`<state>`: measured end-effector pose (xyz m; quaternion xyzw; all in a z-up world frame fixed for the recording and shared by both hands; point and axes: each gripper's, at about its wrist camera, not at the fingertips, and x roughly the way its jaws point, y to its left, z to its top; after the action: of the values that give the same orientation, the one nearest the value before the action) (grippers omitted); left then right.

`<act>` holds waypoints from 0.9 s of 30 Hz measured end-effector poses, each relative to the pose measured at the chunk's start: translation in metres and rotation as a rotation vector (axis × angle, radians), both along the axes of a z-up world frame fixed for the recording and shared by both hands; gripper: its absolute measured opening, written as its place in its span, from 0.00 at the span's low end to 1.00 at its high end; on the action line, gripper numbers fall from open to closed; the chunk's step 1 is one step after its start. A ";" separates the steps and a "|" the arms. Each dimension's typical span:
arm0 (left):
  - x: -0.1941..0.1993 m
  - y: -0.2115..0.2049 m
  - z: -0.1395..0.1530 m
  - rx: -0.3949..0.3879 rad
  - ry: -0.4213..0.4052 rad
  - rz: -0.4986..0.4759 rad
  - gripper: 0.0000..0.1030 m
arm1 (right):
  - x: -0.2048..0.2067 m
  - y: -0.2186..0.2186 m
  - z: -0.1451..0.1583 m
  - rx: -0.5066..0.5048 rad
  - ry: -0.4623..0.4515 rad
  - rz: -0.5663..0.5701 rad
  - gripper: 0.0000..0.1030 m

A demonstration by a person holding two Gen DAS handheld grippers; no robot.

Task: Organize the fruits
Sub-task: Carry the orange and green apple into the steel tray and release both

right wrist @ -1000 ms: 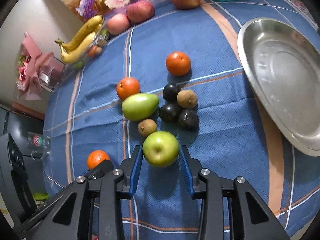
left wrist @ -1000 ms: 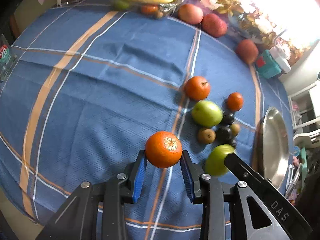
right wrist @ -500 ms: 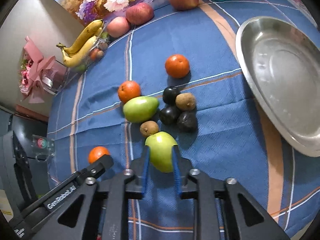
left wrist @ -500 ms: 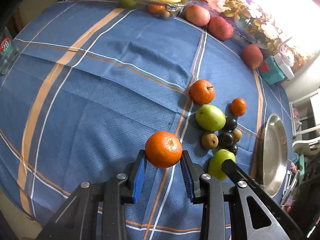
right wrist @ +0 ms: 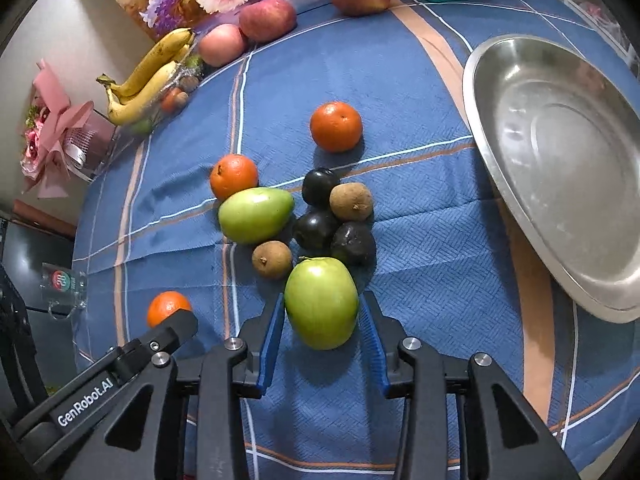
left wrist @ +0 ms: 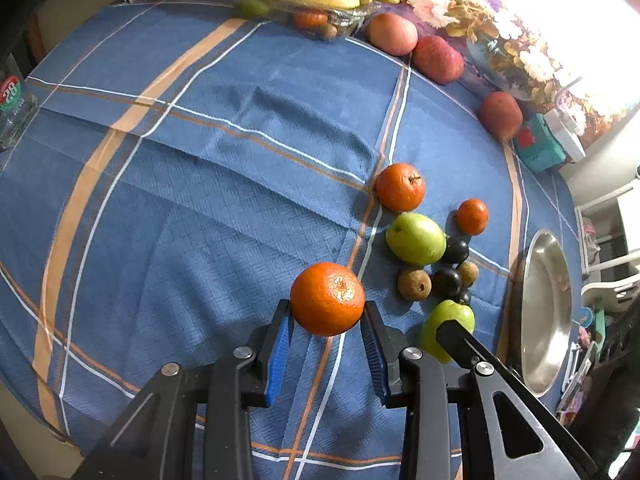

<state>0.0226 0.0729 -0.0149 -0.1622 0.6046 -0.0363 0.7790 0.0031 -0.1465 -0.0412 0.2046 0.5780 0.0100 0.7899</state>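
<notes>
- Round orange mandarin (left wrist: 327,298) clamped between blue pads of left gripper (left wrist: 326,336), lifted above blue plaid tablecloth (left wrist: 200,184), toward its near edge.
- Green apple (right wrist: 321,303) sits between blue pads of right gripper (right wrist: 322,338); jaws opening, slim gaps each side, nothing pressing it.
- Just beyond apple: small brown fruit (right wrist: 272,259), dark plums (right wrist: 316,229), green mango-shaped fruit (right wrist: 255,214), two more mandarins (right wrist: 336,125).
- Round steel tray (right wrist: 560,168) at right edge of tablecloth.
- Yellow bananas (right wrist: 150,76) and red apples (right wrist: 267,19) along far edge.
</notes>
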 end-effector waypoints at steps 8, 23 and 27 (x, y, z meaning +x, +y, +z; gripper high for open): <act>0.012 -0.005 0.016 -0.026 -0.040 0.029 0.36 | -0.004 -0.001 0.022 0.061 -0.077 -0.004 0.38; 0.032 -0.161 0.037 -0.138 -0.142 -0.295 0.36 | -0.024 -0.118 0.044 -0.143 -0.104 -0.342 0.39; 0.027 -0.202 0.026 -0.184 -0.142 -0.403 0.36 | -0.035 -0.152 0.032 -0.142 -0.051 -0.435 0.39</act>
<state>0.0494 -0.1295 0.0113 -0.1054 0.5627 -0.2575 0.7784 -0.0320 -0.2988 -0.0090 0.2680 0.4992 -0.1960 0.8004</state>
